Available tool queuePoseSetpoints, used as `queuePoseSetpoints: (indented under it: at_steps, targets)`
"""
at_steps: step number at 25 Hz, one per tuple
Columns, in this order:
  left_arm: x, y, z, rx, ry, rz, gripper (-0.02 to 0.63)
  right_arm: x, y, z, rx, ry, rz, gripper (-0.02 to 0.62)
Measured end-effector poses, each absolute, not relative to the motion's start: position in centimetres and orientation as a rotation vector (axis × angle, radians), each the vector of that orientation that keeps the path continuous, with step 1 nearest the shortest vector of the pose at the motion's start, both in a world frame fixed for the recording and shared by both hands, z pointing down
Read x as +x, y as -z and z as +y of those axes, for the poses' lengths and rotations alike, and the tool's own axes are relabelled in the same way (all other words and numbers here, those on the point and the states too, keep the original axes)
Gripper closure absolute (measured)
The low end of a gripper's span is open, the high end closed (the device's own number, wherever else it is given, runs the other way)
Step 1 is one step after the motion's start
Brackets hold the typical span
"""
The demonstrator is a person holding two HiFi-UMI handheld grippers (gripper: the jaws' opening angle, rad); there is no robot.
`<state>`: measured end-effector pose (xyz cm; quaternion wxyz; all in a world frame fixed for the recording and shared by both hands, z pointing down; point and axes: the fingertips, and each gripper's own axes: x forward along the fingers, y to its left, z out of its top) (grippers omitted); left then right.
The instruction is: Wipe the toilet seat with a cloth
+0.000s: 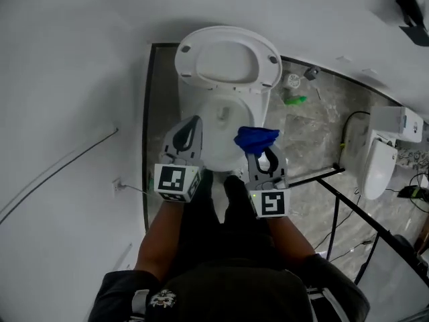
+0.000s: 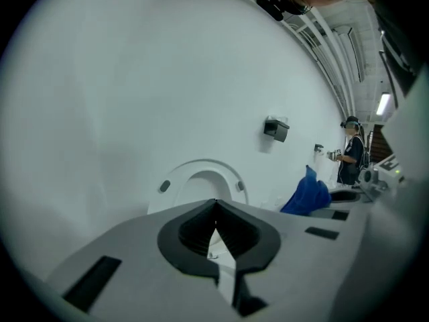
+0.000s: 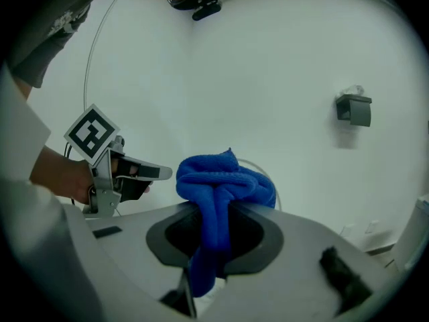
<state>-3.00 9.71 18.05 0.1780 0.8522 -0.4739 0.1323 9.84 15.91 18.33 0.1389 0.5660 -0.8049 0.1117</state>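
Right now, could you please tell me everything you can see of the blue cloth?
The blue cloth looks like soft, fluffy microfibre, bunched into thick folds. The right tongs are shut on its middle: a bundle bulges beyond the tips and a tail hangs behind them. It is held over the right front of the toilet bowl; only the tongs seem to touch it.

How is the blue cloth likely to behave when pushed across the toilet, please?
Probably floppy: the cloth bunches above the right hand-held gripper and droops below its jaws. Likely light, since one pinch holds it, and its fuzzy pile should drag rather than slip.
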Motion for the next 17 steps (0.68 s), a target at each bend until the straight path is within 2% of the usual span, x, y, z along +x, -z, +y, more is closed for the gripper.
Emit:
queuePoseSetpoints:
  at_steps: [9, 17]
  targets:
    - [-2.0, -10.4, 15.3, 2.508, -0.335, -1.349, 0.596, 9.3, -10.5, 18.4, 1.618, -0.193, -2.387, 0.513]
    - [-4.4, -10.9, 17.4, 2.515, -0.3, -1.361, 0.595, 7.1, -9.2, 19.4, 1.654, -0.1, -2.391, 0.512]
